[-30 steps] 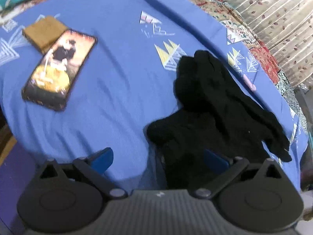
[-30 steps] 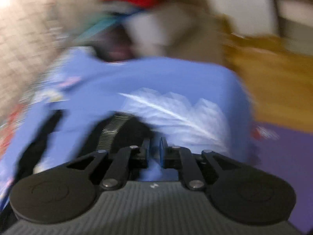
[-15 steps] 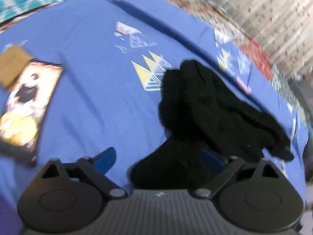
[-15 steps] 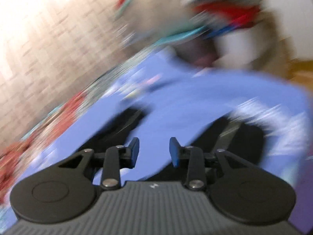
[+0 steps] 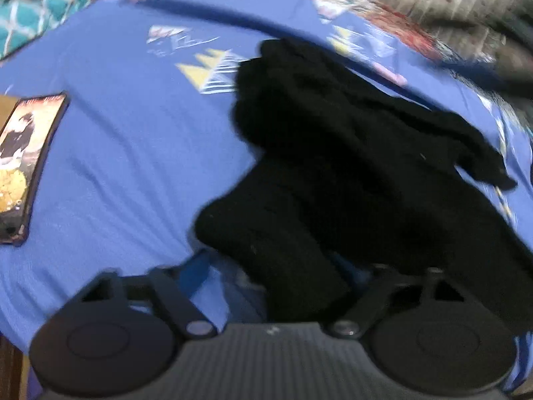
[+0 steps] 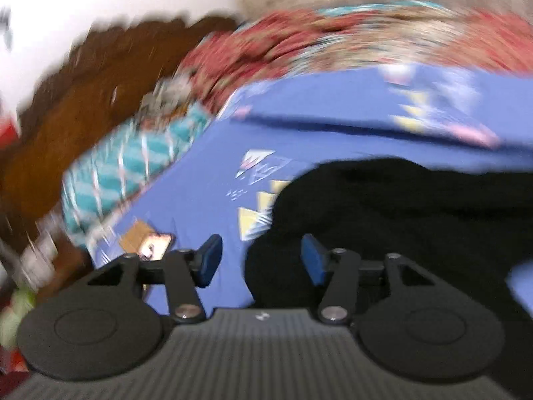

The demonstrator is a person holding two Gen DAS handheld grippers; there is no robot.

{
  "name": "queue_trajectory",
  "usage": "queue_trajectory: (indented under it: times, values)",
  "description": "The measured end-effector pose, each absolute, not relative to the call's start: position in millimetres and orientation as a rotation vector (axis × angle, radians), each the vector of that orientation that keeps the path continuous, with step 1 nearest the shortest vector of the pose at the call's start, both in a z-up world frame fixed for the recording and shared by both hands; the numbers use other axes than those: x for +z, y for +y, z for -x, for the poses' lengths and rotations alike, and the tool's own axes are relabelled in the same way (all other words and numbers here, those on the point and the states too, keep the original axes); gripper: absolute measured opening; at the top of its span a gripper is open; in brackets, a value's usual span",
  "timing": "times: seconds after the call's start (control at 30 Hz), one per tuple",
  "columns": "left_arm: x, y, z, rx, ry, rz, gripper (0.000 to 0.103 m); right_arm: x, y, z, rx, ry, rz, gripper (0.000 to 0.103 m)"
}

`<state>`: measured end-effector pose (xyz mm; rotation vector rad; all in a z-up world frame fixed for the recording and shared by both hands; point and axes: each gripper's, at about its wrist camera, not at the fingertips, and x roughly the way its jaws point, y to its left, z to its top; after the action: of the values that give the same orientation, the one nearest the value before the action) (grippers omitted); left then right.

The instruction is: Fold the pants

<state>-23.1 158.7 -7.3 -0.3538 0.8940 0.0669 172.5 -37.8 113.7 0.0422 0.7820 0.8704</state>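
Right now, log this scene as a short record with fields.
surface: blue patterned bedsheet
garment: black pants, crumpled, unfolded
left gripper: jaws have been closing, a lobe of the pants between them, grip not clear
right gripper: jaws have been opening, nothing gripped, pants edge just ahead
other item: phone lying flat, apart from the pants

Black pants [image 5: 349,173], blue patterned sheet [image 5: 133,140]
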Motion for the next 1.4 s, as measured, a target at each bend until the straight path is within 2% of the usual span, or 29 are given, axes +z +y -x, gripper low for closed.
queue_trajectory:
  times: [0.07,0.1,0.13,0.17,0.2,0.23,0.3,0.37,0.4,0.43,0.47,0.6,0.73,0.77,0.8,0.83,0.9,0.93,1.0,1.1,1.13,1.17,1.2,1.27,1.33,1.37,1.4]
  values:
    - [-6.3,141.9,30.8,0.063,0.862,0.271,0.053,95.2,23.7,-178.8,0.924,0.824,0.11,0.067]
    - [-5.1,139.7,32.5,0.053,0.856,0.248,0.053,79.1,39.9,-170.3,0.934,0.831,0.206,0.073]
    - [-4.0,136.6,35.4,0.039,0.85,0.224,0.053,60.0,62.0,-172.9,0.902,0.827,0.349,0.068]
    - [-2.2,137.1,37.5,0.023,0.846,0.213,0.053,43.8,69.4,-168.1,0.861,0.816,0.476,0.057]
    - [0.9,141.0,39.8,-0.001,0.842,0.217,0.055,32.4,72.0,-172.2,0.819,0.815,0.533,0.012]
    - [3.2,144.2,40.7,-0.018,0.835,0.234,0.057,30.7,57.5,-184.1,0.787,0.848,0.441,0.013]
    - [11.8,163.7,48.9,-0.031,0.795,0.309,0.068,43.0,9.4,-205.9,0.73,0.892,0.108,0.013]
    - [17.9,183.8,54.7,-0.03,0.753,0.392,0.078,47.7,-45.8,-210.6,0.604,0.874,-0.091,0.015]
    - [18.9,193.7,54.7,-0.03,0.74,0.443,0.083,45.1,-67.4,-211.7,0.528,0.885,-0.118,0.023]
    - [18.5,200.7,52.4,-0.038,0.735,0.485,0.085,39.4,-85.1,-211.6,0.444,0.916,-0.127,0.044]
    - [16.9,207.2,47.6,-0.055,0.732,0.531,0.086,34.7,-97.9,-210.1,0.389,0.943,-0.137,0.049]
    - [12.1,213.6,24.3,-0.1,0.737,0.618,0.089,53.2,-99.7,-182.9,0.371,0.86,-0.121,0.049]
    - [7.2,200.3,0.1,-0.183,0.765,0.638,0.091,79.3,-55.1,-169.7,0.446,0.739,-0.01,0.064]
    - [4.7,191.1,-9.4,-0.193,0.79,0.629,0.084,82.3,-36.9,-166.6,0.46,0.715,0.052,0.065]
    - [-0.8,185.4,-18.8,-0.208,0.825,0.63,0.065,83.8,-18.1,-164.7,0.474,0.696,0.117,0.065]
    - [-5.9,181.5,-24.6,-0.219,0.854,0.635,0.057,84.8,-9.3,-166.9,0.488,0.686,0.166,0.065]
    - [-14.5,173.0,-29.2,-0.214,0.876,0.63,0.031,83.9,16.6,-168.9,0.547,0.674,0.235,0.065]
    - [-16.7,169.7,-28.5,-0.216,0.874,0.628,0.024,81.0,33.8,-169.8,0.589,0.666,0.278,0.065]
    - [-15.9,166.8,-24.2,-0.203,0.854,0.627,0.017,69.6,61.6,-182.0,0.64,0.687,0.351,0.065]
    - [-4.3,163.7,-9.9,-0.187,0.798,0.587,0.014,40.9,97.7,-200.1,0.617,0.752,0.524,0.062]
    - [1.5,164.6,-3.1,-0.175,0.773,0.566,0.014,29.9,110.4,-205.2,0.586,0.768,0.597,0.046]
    - [10.7,167.1,10.4,-0.151,0.725,0.537,0.014,27.0,117.4,-210.8,0.564,0.78,0.613,0.024]
    - [17.3,173.0,22.8,-0.13,0.678,0.517,0.014,33.5,123.4,-218.4,0.546,0.806,0.536,0.01]
    - [33.0,183.1,64.6,-0.056,0.529,0.453,0.014,69.5,102.8,-235.2,0.682,0.821,0.08,0.009]
    - [34.1,187.3,97.2,0.026,0.445,0.385,0.021,99.4,86.2,-242.9,0.853,0.744,-0.357,0.011]
    - [27.8,187.0,109.4,0.057,0.46,0.347,0.027,106.4,77.2,-241.4,0.865,0.709,-0.435,0.018]
    - [20.5,186.0,114.6,0.069,0.494,0.33,0.031,108.4,85.1,-243.3,0.842,0.699,-0.423,0.047]
